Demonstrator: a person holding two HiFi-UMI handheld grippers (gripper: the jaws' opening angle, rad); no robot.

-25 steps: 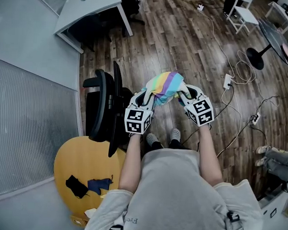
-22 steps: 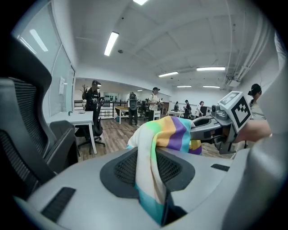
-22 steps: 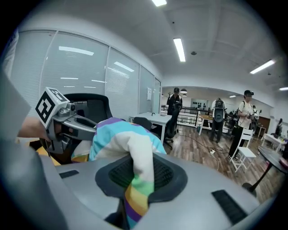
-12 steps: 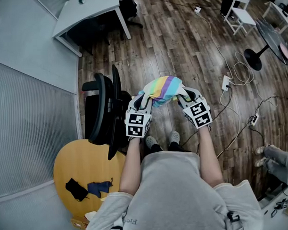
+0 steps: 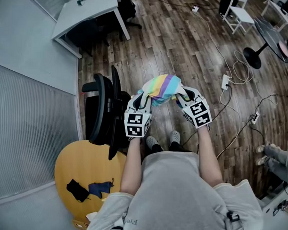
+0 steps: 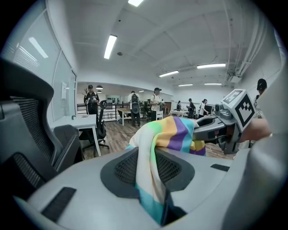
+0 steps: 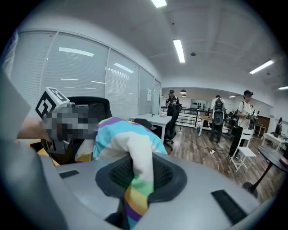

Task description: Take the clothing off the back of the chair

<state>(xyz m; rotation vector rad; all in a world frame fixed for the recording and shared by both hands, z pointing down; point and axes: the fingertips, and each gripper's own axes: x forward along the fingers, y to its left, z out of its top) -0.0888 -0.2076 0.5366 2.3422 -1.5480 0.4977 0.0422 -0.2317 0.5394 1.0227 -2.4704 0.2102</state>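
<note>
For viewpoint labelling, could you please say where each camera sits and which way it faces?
Head view: on the person's head, facing steeply down at wooden floor, black office chair, rainbow-striped garment; shows forearms, torso, left gripper, right gripper.
Left gripper view: on the left gripper, facing along its jaws, shut on the garment, toward a white desk; right gripper visible.
Right gripper view: on the right gripper, facing along its jaws, shut on the garment, toward window blinds; left gripper visible.
Shared: the garment, in all three.
</note>
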